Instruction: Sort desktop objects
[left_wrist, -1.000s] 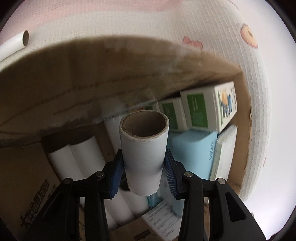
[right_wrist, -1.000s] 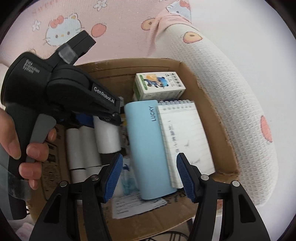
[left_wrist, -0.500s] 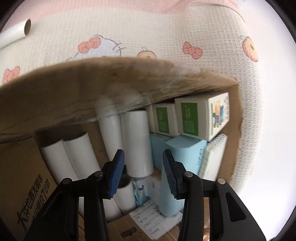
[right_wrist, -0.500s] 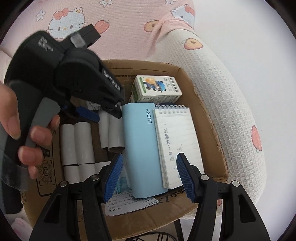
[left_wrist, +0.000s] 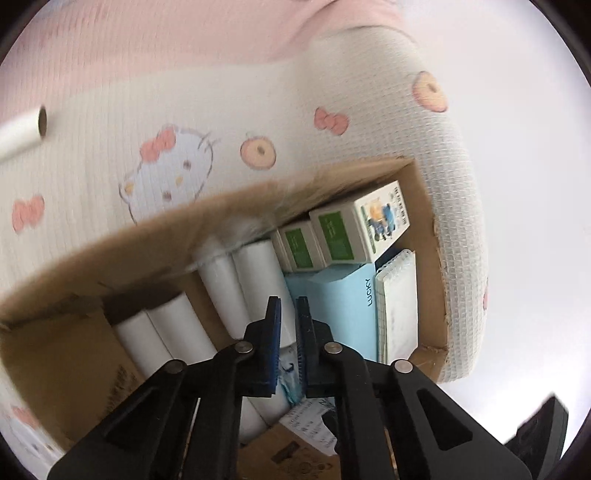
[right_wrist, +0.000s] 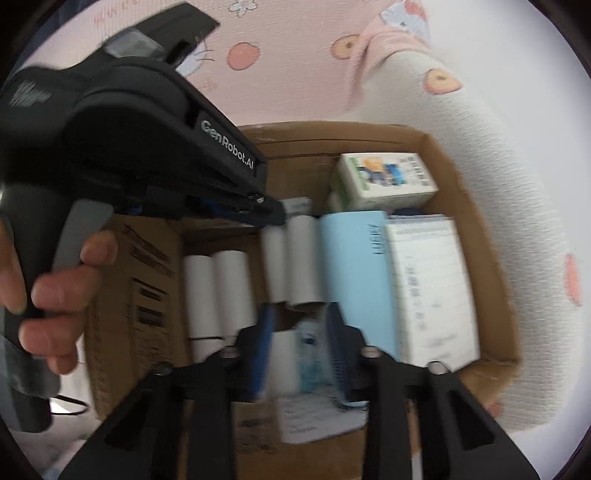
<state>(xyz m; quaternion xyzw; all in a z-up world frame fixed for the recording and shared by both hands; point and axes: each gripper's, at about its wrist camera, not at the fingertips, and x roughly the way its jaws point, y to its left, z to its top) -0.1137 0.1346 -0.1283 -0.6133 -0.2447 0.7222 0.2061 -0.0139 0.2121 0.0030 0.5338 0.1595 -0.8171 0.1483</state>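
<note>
Between placements: your left gripper (left_wrist: 287, 332), jaws together and empty, hangs over the cardboard box (left_wrist: 424, 206) of packed white tubes (left_wrist: 255, 280), your right gripper (right_wrist: 299, 347) closing on nothing; next, fetch the loose tube (left_wrist: 22, 133) far left.

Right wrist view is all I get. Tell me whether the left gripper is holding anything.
Observer: No. The left wrist view shows the left gripper shut with nothing between its pads, above the cardboard box.
Operator: Report any tube outside the box.
Observer: One white tube lies on the patterned blanket at the left edge of the left wrist view, apart from the box.
Operator: Count the green-sided cartons.
Observer: Two, side by side at the far wall: the smaller carton and the larger carton.
</note>
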